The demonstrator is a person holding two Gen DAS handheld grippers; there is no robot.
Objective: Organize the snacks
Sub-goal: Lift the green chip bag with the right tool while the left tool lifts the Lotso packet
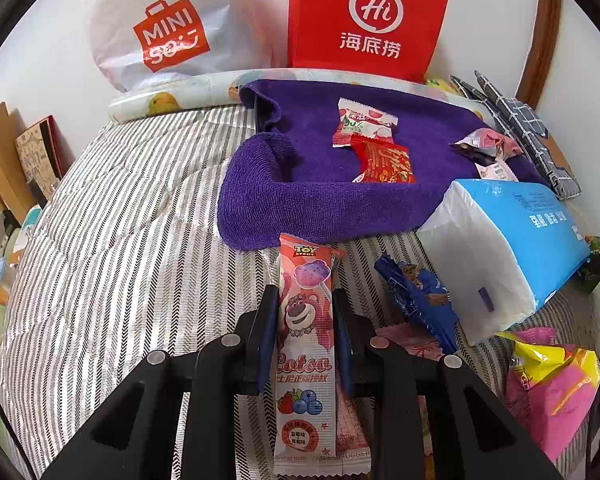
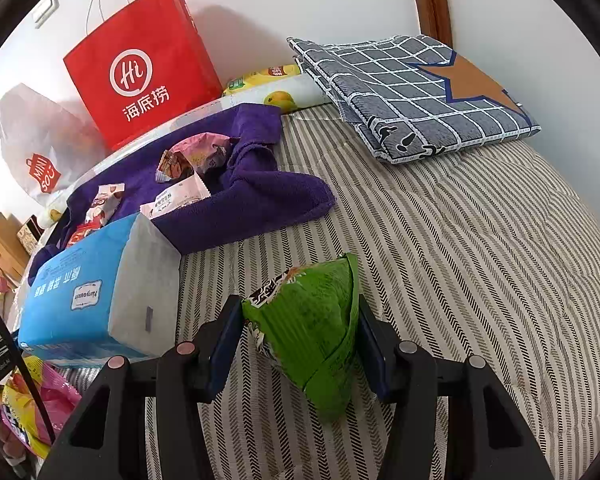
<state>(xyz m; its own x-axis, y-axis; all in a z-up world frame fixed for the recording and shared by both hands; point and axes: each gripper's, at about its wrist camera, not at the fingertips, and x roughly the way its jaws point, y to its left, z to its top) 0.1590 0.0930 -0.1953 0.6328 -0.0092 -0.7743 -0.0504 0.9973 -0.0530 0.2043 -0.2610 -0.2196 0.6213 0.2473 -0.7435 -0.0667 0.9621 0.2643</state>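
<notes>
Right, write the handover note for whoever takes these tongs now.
Left tongs: shut on the Lotso stick, over the bedspread.
Right tongs: shut on the green pack, also over the bedspread.
On the purple towel: a white-red candy, a red sachet, a pink wrapper and a white pack.
Loose by the tissue pack: a blue wrapper, yellow-pink bags.
Done: four snacks on the towel. Left: the two held, plus the loose ones, probably to the towel too.

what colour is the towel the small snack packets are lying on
Deep purple; the fluffy purple towel shows best in the left wrist view.
</notes>
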